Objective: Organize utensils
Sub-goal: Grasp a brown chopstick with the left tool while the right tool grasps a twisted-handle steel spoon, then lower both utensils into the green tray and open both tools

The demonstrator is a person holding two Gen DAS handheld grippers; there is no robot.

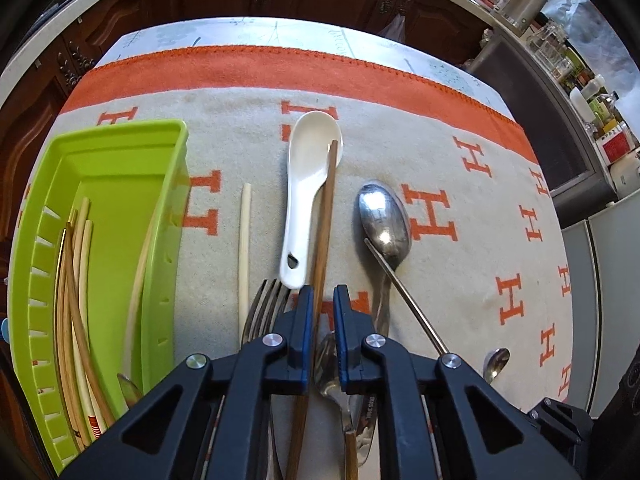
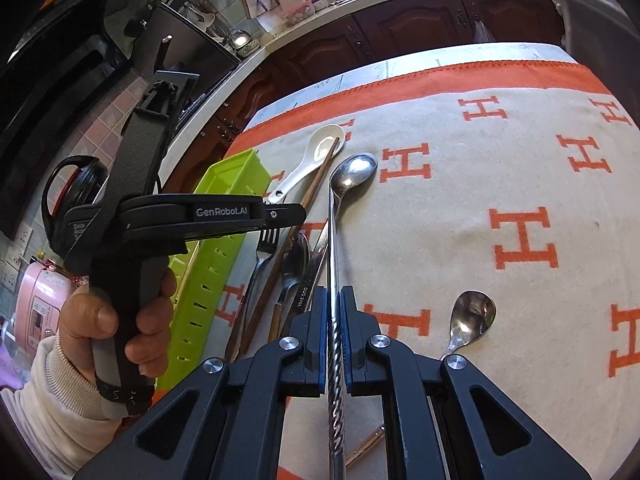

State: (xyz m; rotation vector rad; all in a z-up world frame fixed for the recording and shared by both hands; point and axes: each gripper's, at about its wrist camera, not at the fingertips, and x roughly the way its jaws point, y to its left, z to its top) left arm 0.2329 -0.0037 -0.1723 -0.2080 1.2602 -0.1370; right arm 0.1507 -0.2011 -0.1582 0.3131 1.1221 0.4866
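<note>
Steel stirring spoon [image 2: 335,240] sits pinched in your right tool [image 2: 331,304], lifted for sorting. Your left tool [image 1: 320,300] is spread around the brown chopstick [image 1: 325,216], beside the green tray [image 1: 120,184].

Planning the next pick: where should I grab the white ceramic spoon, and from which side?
Probably take the white ceramic spoon by its handle end, near the hole, closing across its width from above. The handle is narrow and straight-sided; the bowl is wide and curved. The brown chopstick lies across the bowl and along the handle's right edge, so clear it first or come in from the left.
</note>
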